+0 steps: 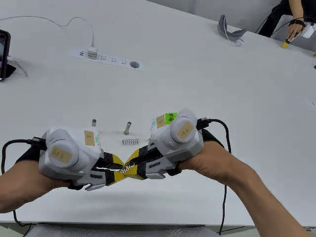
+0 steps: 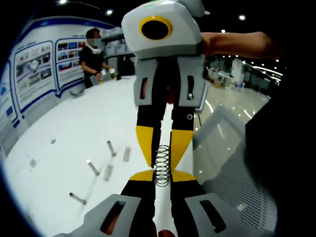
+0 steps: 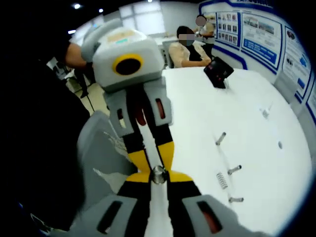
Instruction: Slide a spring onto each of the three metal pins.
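Observation:
A small coil spring [image 1: 127, 169] hangs above the table's front edge between the yellow tips of my two grippers, which face each other. My left gripper [image 1: 116, 168] pinches its near end [image 2: 162, 181]. My right gripper [image 1: 137, 165] closes on the other end [image 2: 162, 154]. In the right gripper view the spring shows end-on as a round metal ring [image 3: 158, 174] at my own tips; whether a pin sits inside it is unclear. Two metal pins [image 1: 94, 122] [image 1: 127, 128] and a loose spring [image 1: 131, 141] lie on the white table [image 1: 197, 74] just beyond.
A white power strip [image 1: 106, 58] with a plugged-in cable lies at the back left, and a dark tablet [image 1: 4, 52] stands at the left edge. A grey curved object [image 1: 229, 29] rests at the far right. A person stands at the table's far end [image 2: 94, 54].

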### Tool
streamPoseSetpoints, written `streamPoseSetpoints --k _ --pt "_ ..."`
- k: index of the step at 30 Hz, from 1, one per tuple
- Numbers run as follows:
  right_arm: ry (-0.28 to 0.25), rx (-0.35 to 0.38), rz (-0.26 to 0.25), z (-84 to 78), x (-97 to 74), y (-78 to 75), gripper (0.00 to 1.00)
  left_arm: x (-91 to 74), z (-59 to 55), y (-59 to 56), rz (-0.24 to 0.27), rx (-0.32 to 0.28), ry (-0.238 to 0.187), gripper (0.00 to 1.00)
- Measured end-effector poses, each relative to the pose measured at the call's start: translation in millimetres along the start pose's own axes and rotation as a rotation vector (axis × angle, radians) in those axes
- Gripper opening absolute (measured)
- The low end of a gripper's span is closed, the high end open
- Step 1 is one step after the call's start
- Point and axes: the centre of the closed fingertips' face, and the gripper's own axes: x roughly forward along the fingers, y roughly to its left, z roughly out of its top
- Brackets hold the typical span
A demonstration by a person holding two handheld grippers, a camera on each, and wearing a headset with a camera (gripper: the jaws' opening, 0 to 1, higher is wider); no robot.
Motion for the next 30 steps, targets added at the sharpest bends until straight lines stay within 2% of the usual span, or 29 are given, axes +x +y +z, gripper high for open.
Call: streamPoseSetpoints --k 12,18,25,30 --pt "0.029 -0.079 0.022 7.4 4.7 4.2 0.12 -6.2 -4.9 -1.6 -0.013 -0.001 0.017 0.10" --pt "0.015 -0.082 0.006 10.8 3.1 -1.0 0.12 -9.8 -3.1 5.1 0.005 -0.040 -0.013 0.10" --pt "0.008 -0.082 0.005 11.5 4.0 -4.4 0.12 -9.8 -2.9 7.7 0.019 -0.057 -0.023 0.11" --pt "0.001 -0.077 0.000 12.4 3.1 -7.7 0.12 -12.8 -9.0 12.3 0.036 -0.109 -0.036 0.16"
